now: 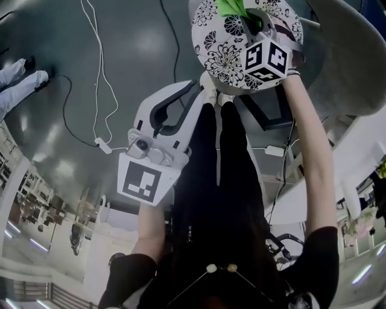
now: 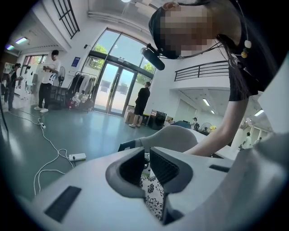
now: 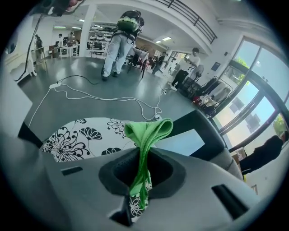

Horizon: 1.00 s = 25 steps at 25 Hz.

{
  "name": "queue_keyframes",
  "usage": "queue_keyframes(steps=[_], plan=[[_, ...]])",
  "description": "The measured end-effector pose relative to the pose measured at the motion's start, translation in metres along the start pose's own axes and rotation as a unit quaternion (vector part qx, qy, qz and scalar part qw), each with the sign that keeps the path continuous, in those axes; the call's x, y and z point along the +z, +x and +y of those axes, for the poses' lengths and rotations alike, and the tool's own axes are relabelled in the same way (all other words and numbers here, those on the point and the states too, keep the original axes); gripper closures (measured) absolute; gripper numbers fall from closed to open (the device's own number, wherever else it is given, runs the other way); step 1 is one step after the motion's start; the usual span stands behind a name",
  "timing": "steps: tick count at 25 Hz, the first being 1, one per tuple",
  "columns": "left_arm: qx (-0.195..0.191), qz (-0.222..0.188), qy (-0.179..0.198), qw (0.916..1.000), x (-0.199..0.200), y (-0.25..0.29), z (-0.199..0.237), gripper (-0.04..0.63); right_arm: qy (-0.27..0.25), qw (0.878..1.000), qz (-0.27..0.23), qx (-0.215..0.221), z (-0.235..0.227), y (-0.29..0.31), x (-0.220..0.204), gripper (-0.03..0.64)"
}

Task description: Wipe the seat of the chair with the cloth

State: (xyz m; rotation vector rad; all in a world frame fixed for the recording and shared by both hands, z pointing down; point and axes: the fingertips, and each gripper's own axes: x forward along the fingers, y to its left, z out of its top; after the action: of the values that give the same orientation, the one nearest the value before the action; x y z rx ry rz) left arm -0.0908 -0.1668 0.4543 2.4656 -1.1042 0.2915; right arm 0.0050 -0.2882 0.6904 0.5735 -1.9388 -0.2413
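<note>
The chair's round seat point(image 1: 220, 51), white with black flowers, lies at the top of the head view. My right gripper point(image 1: 256, 24) hangs over it, shut on a green cloth point(image 1: 231, 7). In the right gripper view the cloth point(image 3: 146, 133) stands bunched up out of the jaws, just above the seat point(image 3: 74, 140). My left gripper point(image 1: 202, 87) is held lower left of the seat, by its near edge. Its jaws stand almost together with nothing between them, and a strip of the seat point(image 2: 152, 196) shows under them.
The chair's dark back frame point(image 3: 205, 131) rises beyond the seat. A white cable and power strip point(image 1: 101, 143) lie on the grey floor to the left. My black-clad legs and shoes point(image 1: 216, 96) stand by the seat. A white table point(image 1: 362, 145) is at right. People stand far off.
</note>
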Motion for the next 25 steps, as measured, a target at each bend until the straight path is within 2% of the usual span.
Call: queue_keyframes(steps=[10,16,20,25], plan=[[0.001,-0.017,0.005,0.9998,0.007,0.027,0.000,0.556,-0.102,0.992,-0.001,0.078,0.050,-0.001,-0.018,0.574],[-0.016,-0.032,0.003,0.9994,0.008,0.036,-0.012,0.557,-0.120,0.986,-0.008,0.116,0.090,-0.017,-0.031,0.574],[-0.013,-0.038,0.003,0.9992,0.009,0.035,-0.016,0.556,-0.135,0.980,-0.014,0.144,0.124,-0.036,-0.040,0.574],[-0.009,-0.030,0.007,0.9995,0.007,0.033,-0.023,0.557,-0.146,0.967,-0.014,0.207,0.176,-0.073,-0.052,0.574]])
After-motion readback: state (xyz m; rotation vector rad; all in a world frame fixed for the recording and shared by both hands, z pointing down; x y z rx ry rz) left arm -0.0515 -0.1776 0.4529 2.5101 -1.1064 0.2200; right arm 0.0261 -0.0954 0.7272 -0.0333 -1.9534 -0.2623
